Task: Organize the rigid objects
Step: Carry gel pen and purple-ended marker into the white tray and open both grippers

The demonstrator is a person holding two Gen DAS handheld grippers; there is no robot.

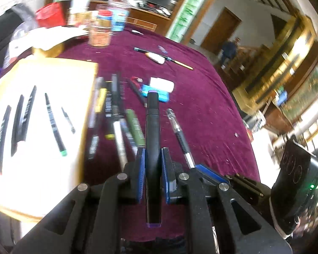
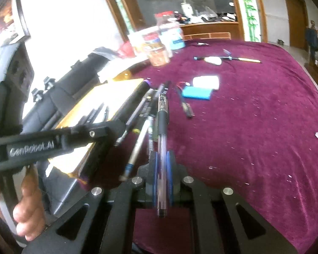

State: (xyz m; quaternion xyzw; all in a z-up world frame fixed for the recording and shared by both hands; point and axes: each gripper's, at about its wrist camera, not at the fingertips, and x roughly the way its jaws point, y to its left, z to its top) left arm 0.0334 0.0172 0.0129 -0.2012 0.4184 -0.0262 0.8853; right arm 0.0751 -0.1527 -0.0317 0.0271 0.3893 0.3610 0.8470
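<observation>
The left tool (image 1: 153, 158) is angling downward over the tabletop (image 1: 201, 114), clenching a black marker (image 1: 152, 127); the right tool (image 2: 162, 163) is gripping a clear pen (image 2: 162, 148). Only the right view is showing a hand (image 2: 29, 207).

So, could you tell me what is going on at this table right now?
A person is sorting pens with a handheld gripper in each hand. The left gripper is shut on a thick black marker with a purple end, and the right gripper is shut on a clear pen with a black grip. Several pens already lie on the white tray at the left, while a loose pile of pens waits on the maroon cloth beside it.
</observation>
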